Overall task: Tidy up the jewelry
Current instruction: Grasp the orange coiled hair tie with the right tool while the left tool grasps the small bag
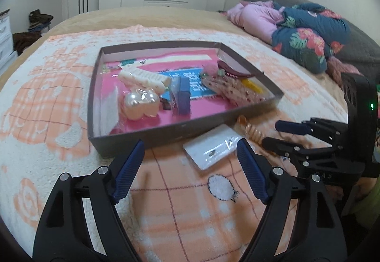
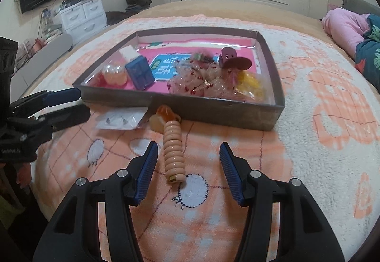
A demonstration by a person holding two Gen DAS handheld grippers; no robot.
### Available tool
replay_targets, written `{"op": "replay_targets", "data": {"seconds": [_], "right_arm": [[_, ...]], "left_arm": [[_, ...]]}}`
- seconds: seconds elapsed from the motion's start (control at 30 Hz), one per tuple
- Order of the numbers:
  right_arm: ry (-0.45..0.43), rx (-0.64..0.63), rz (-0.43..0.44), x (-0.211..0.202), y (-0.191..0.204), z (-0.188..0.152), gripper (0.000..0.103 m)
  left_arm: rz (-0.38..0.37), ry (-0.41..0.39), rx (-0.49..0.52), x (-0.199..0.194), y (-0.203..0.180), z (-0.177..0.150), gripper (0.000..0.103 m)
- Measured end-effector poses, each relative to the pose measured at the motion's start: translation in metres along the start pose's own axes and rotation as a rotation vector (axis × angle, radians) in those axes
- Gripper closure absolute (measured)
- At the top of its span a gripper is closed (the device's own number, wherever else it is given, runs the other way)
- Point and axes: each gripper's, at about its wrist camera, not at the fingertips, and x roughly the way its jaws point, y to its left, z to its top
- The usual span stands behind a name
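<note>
Right wrist view: the right gripper [image 2: 188, 168] hangs wide open and empty over the blanket [image 2: 320, 143], with the peach coiled hair tie [image 2: 174, 151] between its fingers. Beyond, the earring card [image 2: 121, 118] lies against the near wall of the grey box [image 2: 213, 111]. The left gripper [image 1: 190, 168] gapes, empty, before that card.

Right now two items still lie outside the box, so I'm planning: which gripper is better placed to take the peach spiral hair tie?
Right gripper: the peach spiral hair tie lies between its open jaws.
</note>
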Motion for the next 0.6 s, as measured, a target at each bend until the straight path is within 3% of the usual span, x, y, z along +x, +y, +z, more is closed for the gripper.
{"op": "replay_targets", "data": {"seconds": [0.27,0.33,0.43,0.6], "right_arm": [[0.023,-0.025,-0.011,0.009,0.002,-0.004,0.052],[0.021,-0.045,-0.021,0.010,0.004,-0.005,0.060],[0.021,-0.070,-0.014,0.009,0.006,-0.006,0.081],[0.014,-0.060,-0.019,0.001,0.005,-0.006,0.086]], "left_arm": [[0.003,0.050,0.082,0.016,-0.012,-0.005,0.032],[0.016,0.051,0.115,0.019,-0.017,-0.006,0.032],[0.018,0.050,0.162,0.026,-0.024,-0.005,0.032],[0.021,0.057,0.242,0.039,-0.038,-0.003,0.032]]}}
